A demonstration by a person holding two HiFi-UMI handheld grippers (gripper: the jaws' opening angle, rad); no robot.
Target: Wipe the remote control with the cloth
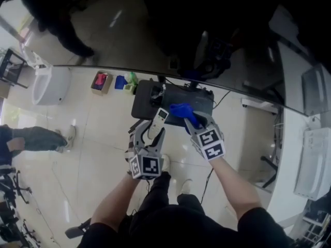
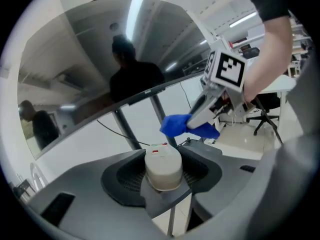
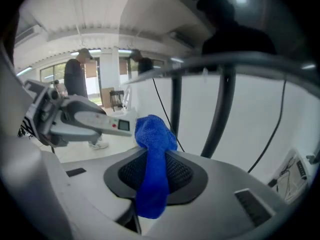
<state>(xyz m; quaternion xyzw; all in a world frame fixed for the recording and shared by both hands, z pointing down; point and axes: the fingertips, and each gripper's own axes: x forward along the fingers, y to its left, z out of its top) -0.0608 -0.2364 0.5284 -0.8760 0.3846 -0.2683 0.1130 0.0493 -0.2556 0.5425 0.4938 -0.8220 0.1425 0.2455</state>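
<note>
L to R, head view: white bin (image 1: 49, 84) far L on floor, small box (image 1: 101, 81) w/ pink item just R of it. Centre: L gripper (image 1: 151, 133), jaws clamped on near end of remote (image 1: 160, 119), which is held in air, tilted up and fwd over dark case (image 1: 147, 101); blue cloth (image 1: 181, 109) just beside remote's far end, contact unclear. R gripper (image 1: 192, 122), jaws closed on cloth approx. mid-length, bunched top above the pads, tail hanging below, also held in air.
</note>
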